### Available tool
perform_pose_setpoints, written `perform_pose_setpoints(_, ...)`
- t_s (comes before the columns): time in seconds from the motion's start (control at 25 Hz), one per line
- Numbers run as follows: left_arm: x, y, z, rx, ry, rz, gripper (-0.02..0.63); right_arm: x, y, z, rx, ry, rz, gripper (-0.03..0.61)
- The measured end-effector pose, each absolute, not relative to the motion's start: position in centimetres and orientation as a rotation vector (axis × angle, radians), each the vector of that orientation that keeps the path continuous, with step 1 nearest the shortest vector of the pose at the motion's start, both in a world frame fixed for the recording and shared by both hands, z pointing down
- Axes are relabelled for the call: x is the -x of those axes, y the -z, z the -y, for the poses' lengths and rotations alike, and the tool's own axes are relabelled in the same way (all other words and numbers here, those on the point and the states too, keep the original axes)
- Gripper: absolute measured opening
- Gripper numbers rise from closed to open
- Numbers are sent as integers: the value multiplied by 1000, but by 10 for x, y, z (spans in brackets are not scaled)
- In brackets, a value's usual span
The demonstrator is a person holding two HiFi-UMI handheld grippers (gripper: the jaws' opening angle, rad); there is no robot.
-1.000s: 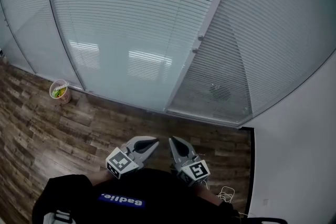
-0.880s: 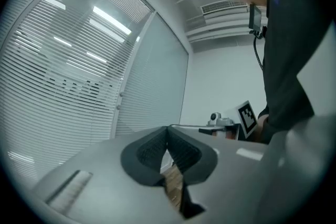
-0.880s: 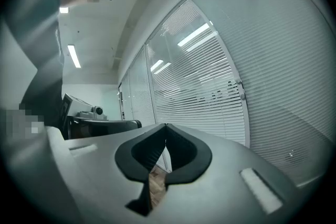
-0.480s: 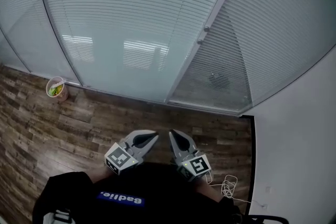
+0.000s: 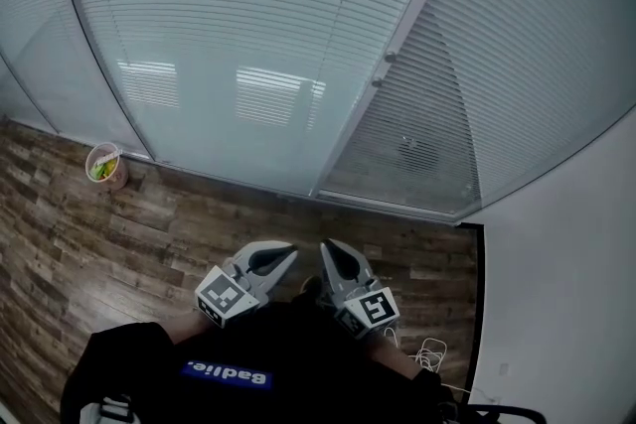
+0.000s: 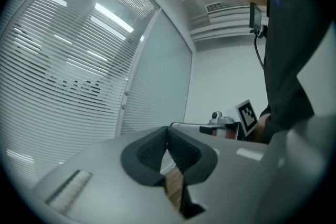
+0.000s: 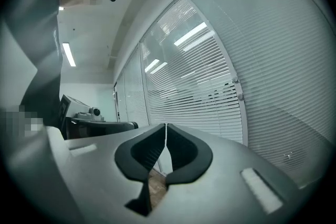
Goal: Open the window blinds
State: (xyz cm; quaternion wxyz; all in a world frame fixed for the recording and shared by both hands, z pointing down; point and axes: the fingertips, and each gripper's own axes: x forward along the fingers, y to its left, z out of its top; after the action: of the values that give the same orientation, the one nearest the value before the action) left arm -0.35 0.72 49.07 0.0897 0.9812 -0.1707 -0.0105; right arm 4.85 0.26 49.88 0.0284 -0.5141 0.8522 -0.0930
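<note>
Two grippers sit low in the head view, at bottom centre, just ahead of the person's dark top (image 5: 248, 367). The left gripper (image 5: 288, 254) has its jaws together at the tips. Its own view shows the dark pads meeting with nothing between them, and only a strip of floor shows through the gap below. The right gripper (image 5: 327, 247) has its jaws closed tip to tip as well, and it is empty. Both point level toward the glazed wall, tips near each other but apart. The marker cubes (image 5: 223, 295) face the head camera.

The window blinds (image 5: 248, 5) fill the upper half of the head view: white horizontal slats, lowered over a tall pane (image 5: 278, 99) down to the sill at floor level. Strips of ceiling light reflect on that pane, centre left. A second blind panel (image 5: 517, 65) takes the upper right, its slats down too. A pale frame post (image 5: 348, 129) runs diagonally between the two panels and carries two small knobs (image 5: 390, 58) at upper centre right. Both grippers are well apart from the blinds, with no contact.

The wood floor (image 5: 89, 233) covers the lower left. A cup (image 5: 105, 164) with greenish contents stands at the foot of the glass, at the left edge. A white cable (image 5: 429, 353) lies looped at lower right, beside a plain white wall (image 5: 566, 293).
</note>
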Motion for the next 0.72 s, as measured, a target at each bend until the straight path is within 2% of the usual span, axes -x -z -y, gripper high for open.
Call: perform_pose_setpoints(0.72,-92,-470,97,-2903,-50,774,0,-160,-474,100,1437,233,-2644,38)
